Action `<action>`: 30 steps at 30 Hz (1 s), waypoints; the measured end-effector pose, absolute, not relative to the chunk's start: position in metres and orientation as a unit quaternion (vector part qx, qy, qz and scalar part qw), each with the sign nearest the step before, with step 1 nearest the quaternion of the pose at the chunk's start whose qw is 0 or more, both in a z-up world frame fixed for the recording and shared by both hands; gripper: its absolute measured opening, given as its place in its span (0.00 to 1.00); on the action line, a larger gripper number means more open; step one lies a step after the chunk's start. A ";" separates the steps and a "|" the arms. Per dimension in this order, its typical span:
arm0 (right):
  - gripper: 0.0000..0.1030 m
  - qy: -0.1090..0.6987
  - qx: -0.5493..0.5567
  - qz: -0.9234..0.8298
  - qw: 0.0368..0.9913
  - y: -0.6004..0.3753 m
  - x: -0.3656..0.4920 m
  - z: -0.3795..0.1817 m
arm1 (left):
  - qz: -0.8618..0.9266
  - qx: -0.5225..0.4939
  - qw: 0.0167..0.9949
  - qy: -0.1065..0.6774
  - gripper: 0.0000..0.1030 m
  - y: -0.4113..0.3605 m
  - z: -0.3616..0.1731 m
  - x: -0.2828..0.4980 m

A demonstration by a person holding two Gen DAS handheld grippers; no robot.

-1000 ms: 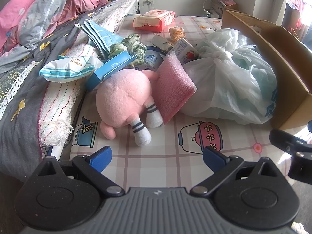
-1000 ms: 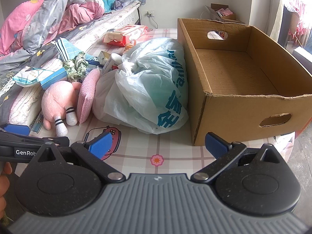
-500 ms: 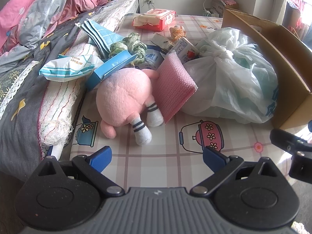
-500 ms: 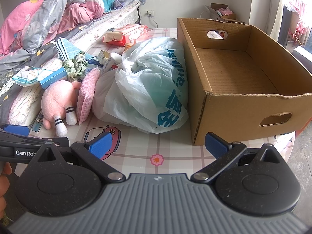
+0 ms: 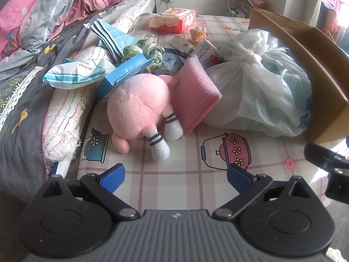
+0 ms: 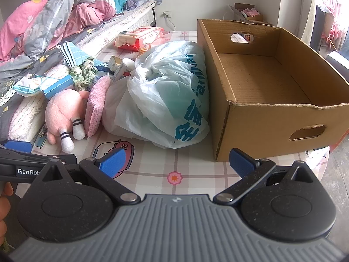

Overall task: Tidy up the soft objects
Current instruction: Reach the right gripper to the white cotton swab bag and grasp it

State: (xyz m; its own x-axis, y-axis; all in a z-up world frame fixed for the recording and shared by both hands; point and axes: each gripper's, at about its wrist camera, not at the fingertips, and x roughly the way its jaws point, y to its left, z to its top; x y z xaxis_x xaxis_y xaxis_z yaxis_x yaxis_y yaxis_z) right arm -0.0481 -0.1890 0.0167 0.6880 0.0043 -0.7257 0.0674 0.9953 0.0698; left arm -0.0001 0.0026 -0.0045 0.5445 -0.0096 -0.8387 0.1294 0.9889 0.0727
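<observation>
A pink plush toy (image 5: 139, 107) with striped socks lies on the patterned table, also in the right wrist view (image 6: 64, 111). A pink sponge (image 5: 194, 100) leans on it, against a tied white plastic bag (image 5: 259, 87), which the right wrist view (image 6: 165, 100) shows too. An empty cardboard box (image 6: 272, 83) stands right of the bag. My left gripper (image 5: 175, 174) is open and empty, a short way in front of the plush. My right gripper (image 6: 176, 160) is open and empty, in front of the bag and box corner.
A bed with heaped bedding (image 5: 43, 21) borders the table on the left. A blue carton (image 5: 124, 74), a tissue pack (image 5: 74, 74), a green cloth bundle (image 5: 146, 48), a folded blue cloth (image 5: 111, 37) and a red packet (image 5: 174, 19) lie behind the plush.
</observation>
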 end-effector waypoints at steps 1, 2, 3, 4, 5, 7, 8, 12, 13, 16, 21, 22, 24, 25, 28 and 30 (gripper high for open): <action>0.99 0.395 0.045 -0.018 0.918 -0.189 -0.048 0.017 | -0.040 0.063 0.876 0.476 0.97 0.003 -0.005 0.000; 0.99 0.395 0.045 -0.018 0.917 -0.189 -0.048 0.016 | -0.040 0.063 0.876 0.476 0.97 0.003 -0.005 0.000; 0.99 0.395 0.045 -0.018 0.918 -0.189 -0.048 0.017 | -0.040 0.063 0.876 0.476 0.97 0.003 -0.005 0.000; 0.99 0.395 0.044 -0.018 0.918 -0.189 -0.049 0.017 | -0.040 0.062 0.876 0.476 0.97 0.003 -0.005 -0.001; 0.99 0.394 0.044 -0.018 0.918 -0.189 -0.049 0.017 | -0.040 0.063 0.877 0.475 0.97 0.003 -0.005 -0.001; 0.99 0.393 0.044 -0.019 0.918 -0.189 -0.049 0.017 | -0.040 0.063 0.878 0.473 0.97 0.004 -0.005 -0.001; 0.99 0.392 0.044 -0.019 0.919 -0.189 -0.050 0.018 | -0.041 0.064 0.880 0.469 0.97 0.006 -0.004 -0.001; 0.99 0.378 0.041 -0.014 0.925 -0.187 -0.051 0.024 | -0.034 0.070 0.892 0.445 0.97 0.016 0.006 -0.002; 0.99 0.369 0.037 -0.009 0.928 -0.185 -0.052 0.029 | -0.030 0.071 0.896 0.437 0.97 0.019 0.009 -0.001; 0.99 0.345 0.025 0.007 0.938 -0.178 -0.048 0.042 | -0.019 0.068 0.908 0.412 0.98 0.034 0.022 0.002; 0.99 0.306 0.025 0.063 0.949 -0.161 -0.025 0.064 | -0.015 0.014 0.929 0.369 0.97 0.075 0.047 0.009; 0.99 0.302 0.031 0.074 0.950 -0.158 -0.018 0.067 | -0.013 0.005 0.934 0.358 0.97 0.082 0.052 0.010; 0.99 0.302 0.049 0.100 0.947 -0.151 -0.002 0.073 | -0.009 -0.003 0.942 0.337 0.97 0.095 0.061 0.013; 0.98 0.304 0.062 0.115 0.944 -0.148 0.007 0.075 | -0.005 0.001 0.946 0.323 0.97 0.100 0.067 0.015; 0.95 0.308 0.096 0.161 0.933 -0.135 0.039 0.081 | 0.006 0.021 0.953 0.303 0.94 0.110 0.079 0.026; 0.92 0.314 0.113 0.188 0.924 -0.123 0.061 0.083 | 0.002 0.021 0.956 0.294 0.88 0.118 0.086 0.036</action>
